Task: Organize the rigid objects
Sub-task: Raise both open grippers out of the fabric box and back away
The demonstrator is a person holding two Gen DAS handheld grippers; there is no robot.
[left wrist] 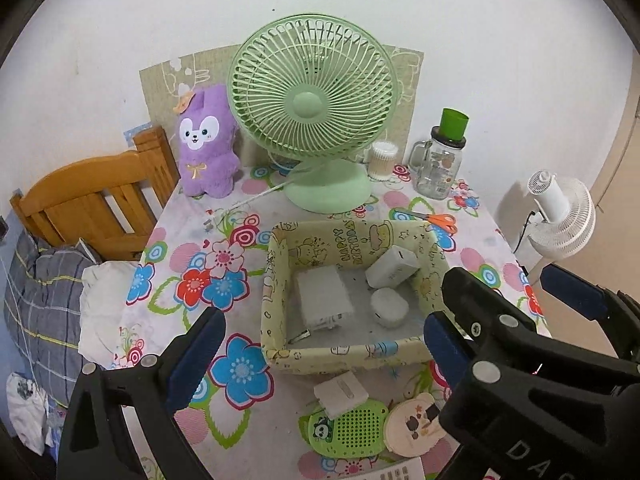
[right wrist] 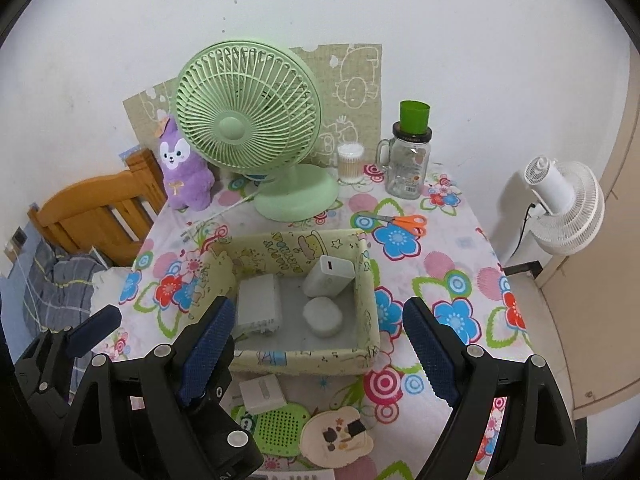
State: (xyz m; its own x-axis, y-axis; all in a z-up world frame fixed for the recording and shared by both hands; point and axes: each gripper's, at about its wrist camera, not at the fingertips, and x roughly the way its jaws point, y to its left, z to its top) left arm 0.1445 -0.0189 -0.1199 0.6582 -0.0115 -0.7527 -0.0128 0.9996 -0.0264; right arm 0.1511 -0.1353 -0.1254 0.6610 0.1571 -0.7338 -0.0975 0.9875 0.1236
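With both grippers' jaws open and empty, take the white charger [right wrist: 262, 393] at the box's [right wrist: 304, 360] six o'clock squarely across its flat sides.

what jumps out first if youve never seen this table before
The green fan dominates, upright at the back of the flowered table, with a purple plush beside it against the wall. Nearer sits a yellow cartoon box holding three white items, and both claws, left and right, hang open in front.
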